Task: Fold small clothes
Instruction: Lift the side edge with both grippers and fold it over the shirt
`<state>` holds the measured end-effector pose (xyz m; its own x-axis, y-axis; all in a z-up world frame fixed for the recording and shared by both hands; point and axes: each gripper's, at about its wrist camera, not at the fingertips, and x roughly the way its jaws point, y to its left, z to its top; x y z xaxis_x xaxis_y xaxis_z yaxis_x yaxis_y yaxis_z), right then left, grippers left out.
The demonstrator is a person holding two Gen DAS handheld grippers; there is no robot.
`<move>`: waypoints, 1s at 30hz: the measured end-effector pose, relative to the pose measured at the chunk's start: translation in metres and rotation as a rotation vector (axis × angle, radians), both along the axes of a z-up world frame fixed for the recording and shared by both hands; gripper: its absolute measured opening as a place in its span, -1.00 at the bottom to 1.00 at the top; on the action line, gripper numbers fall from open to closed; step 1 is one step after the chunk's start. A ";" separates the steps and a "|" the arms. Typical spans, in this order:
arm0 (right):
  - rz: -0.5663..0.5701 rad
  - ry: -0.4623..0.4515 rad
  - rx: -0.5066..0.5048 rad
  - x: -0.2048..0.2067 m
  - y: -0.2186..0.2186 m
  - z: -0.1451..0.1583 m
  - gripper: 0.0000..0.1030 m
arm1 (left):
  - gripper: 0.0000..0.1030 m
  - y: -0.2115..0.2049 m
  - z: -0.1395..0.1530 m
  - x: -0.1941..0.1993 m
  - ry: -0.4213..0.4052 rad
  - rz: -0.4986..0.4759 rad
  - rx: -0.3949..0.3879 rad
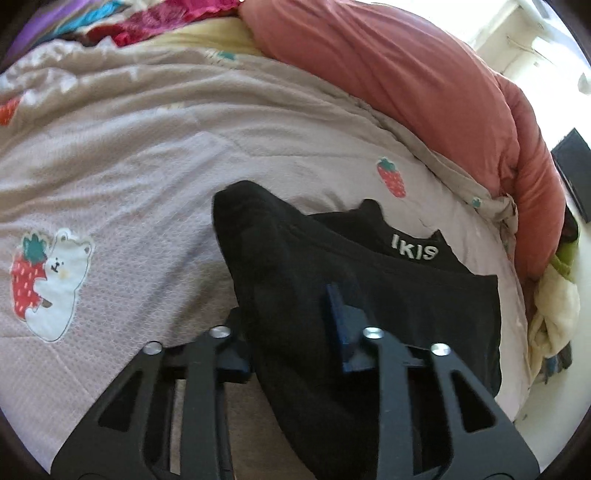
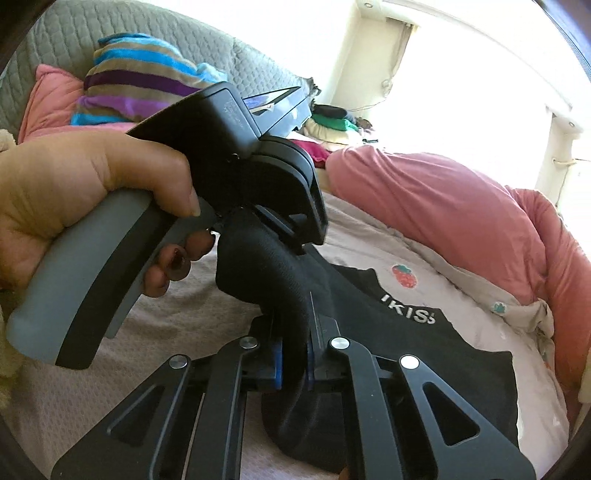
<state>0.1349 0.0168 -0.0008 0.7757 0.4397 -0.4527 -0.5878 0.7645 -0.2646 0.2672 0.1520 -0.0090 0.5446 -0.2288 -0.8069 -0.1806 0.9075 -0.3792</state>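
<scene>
A black garment [image 1: 406, 295] with white letters lies on the pale bedspread [image 1: 129, 166]. One bunched edge of it is raised off the bed. My left gripper [image 1: 288, 314] is shut on that bunched edge, and the cloth fills the gap between its fingers. In the right wrist view a hand [image 2: 74, 184] holds the left gripper [image 2: 280, 229] above the bed, with the cloth hanging from its jaws. Just below it, my right gripper [image 2: 293, 350] is shut on the same fold of the black garment [image 2: 406, 350], its blue pads [image 2: 277, 358] pressing on both sides.
A rolled pink duvet [image 1: 424, 81] runs along the far and right side of the bed. Striped cloth [image 2: 136, 85] and a pink pillow [image 2: 48, 96] lie against a grey quilted headboard [image 2: 74, 33]. More clothes are piled at the bed's right edge [image 1: 554, 306].
</scene>
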 end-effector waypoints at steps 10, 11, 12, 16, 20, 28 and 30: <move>-0.060 0.025 0.145 0.005 -0.051 0.016 -0.86 | -0.71 -0.038 0.045 -0.005 -0.080 -0.033 0.068; -0.065 0.027 0.153 0.007 -0.055 0.016 -0.87 | -0.71 -0.043 0.048 -0.005 -0.085 -0.038 0.077; -0.070 0.026 0.160 0.007 -0.060 0.017 -0.87 | -0.71 -0.048 0.051 -0.005 -0.090 -0.043 0.084; -0.091 0.029 0.200 0.005 -0.079 0.021 -0.87 | -0.71 -0.068 0.062 -0.005 -0.108 -0.065 0.104; -0.118 0.031 0.241 0.005 -0.100 0.024 -0.87 | -0.71 -0.095 0.074 -0.001 -0.127 -0.093 0.129; -0.187 0.042 0.330 0.000 -0.146 0.029 -0.87 | -0.71 -0.146 0.087 0.008 -0.139 -0.162 0.167; -0.210 0.049 0.345 0.000 -0.160 0.028 -0.87 | -0.71 -0.162 0.085 0.012 -0.131 -0.187 0.177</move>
